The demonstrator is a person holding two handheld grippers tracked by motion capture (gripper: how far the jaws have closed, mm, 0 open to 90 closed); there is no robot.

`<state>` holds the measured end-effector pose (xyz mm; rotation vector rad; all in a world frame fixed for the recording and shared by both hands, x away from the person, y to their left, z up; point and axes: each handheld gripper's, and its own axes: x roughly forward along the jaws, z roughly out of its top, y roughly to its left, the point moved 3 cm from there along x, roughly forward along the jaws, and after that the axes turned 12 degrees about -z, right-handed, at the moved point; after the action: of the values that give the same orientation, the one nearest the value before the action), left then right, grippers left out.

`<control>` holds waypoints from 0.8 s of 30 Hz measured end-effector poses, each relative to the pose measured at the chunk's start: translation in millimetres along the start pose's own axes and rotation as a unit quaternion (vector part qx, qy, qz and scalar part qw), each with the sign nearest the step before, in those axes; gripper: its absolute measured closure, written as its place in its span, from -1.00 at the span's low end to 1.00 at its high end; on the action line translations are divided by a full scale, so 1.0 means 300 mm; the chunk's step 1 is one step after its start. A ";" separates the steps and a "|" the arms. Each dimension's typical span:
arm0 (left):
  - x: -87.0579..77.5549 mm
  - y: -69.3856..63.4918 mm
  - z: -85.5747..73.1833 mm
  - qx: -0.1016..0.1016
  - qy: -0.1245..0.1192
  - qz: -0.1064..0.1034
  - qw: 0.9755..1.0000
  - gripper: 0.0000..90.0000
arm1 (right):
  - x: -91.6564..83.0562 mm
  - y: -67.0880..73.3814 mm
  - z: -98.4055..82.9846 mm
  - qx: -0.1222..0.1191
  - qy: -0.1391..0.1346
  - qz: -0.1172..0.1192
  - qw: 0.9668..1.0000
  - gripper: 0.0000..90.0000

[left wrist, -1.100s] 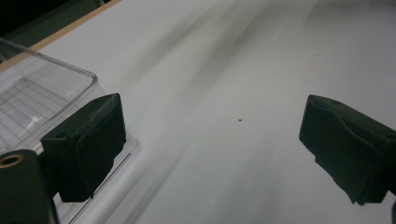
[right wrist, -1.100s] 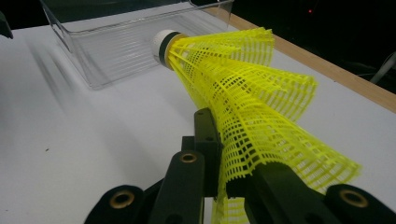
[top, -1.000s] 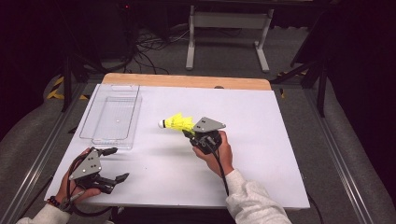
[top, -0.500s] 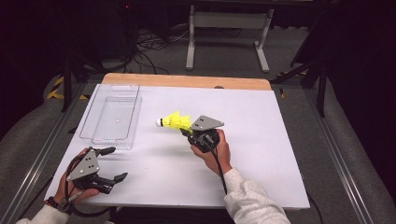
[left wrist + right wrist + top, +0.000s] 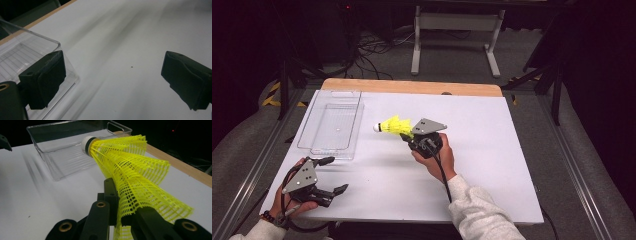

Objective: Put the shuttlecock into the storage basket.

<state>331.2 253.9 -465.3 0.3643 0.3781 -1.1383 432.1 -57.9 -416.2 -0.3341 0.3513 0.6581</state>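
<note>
On the white tabletop (image 5: 492,165) of the high view, the right gripper (image 5: 406,135) held a yellow shuttlecock (image 5: 393,125) by its mesh skirt, raised off the surface with its white cork pointing towards the clear plastic tray (image 5: 332,125), from which it lay somewhat apart. The left gripper (image 5: 333,174) rested at the near left edge of the table, just short of the tray's near wall, its jaws spread wide and holding nothing.

Left gripper view: the two black pads (image 5: 45,77) stood far apart over bare table, the near corner of the tray (image 5: 58,45) just beside one of them; nothing lay between them.

Right gripper view: the jaws were pinched together on the lower edge of the shuttlecock (image 5: 132,175), the skirt flattened where it was gripped. Its cork aimed at the tray (image 5: 47,160), which appeared empty.

By judgement, the carrying step was in hand. The next move would call for bringing the shuttlecock over the tray's wall, lowering it inside, and only then parting the jaws.
</note>
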 end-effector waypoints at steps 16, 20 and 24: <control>-0.008 0.002 0.001 -0.004 -0.011 0.003 1.000 -0.88 | 0.041 0.013 0.056 0.005 -0.009 0.016 1.000 0.95; -0.006 0.003 0.001 -0.005 -0.012 0.004 1.000 -0.92 | 0.053 0.022 0.073 0.002 -0.010 0.022 1.000 0.95; -0.007 0.004 0.001 -0.009 -0.016 0.004 1.000 -0.93 | 0.070 0.035 0.100 -0.004 -0.014 0.030 0.999 0.95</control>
<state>331.5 255.9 -464.0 0.3311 0.3579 -1.1319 447.1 -26.7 -400.4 -0.3224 0.3330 0.7225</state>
